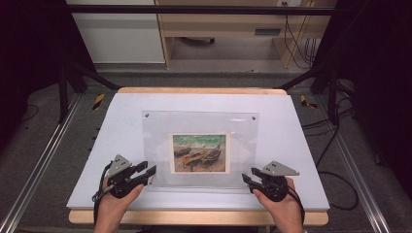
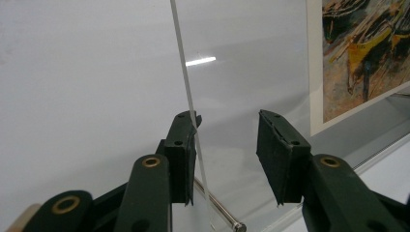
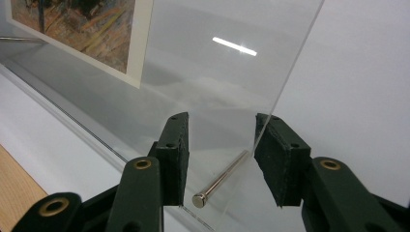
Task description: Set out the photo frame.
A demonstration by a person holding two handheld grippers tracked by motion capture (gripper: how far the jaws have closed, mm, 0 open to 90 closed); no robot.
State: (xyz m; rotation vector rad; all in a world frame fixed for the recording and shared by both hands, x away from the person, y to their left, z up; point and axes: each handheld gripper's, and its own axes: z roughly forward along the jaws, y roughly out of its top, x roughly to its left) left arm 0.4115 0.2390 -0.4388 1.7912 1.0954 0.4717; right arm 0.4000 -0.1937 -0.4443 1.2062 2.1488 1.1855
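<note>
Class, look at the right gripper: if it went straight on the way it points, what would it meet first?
Probably the metal pin between the right gripper's jaws, at the clear acrylic frame's near corner; depth is uncertain.

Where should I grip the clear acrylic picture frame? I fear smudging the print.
Probably the two near corners, coming from the person's side. The acrylic frame lies flat, its sheets spaced by metal pins, and the print sits mid-sheet, well away. The left claw and right claw already straddle those corner edges, open.
</note>
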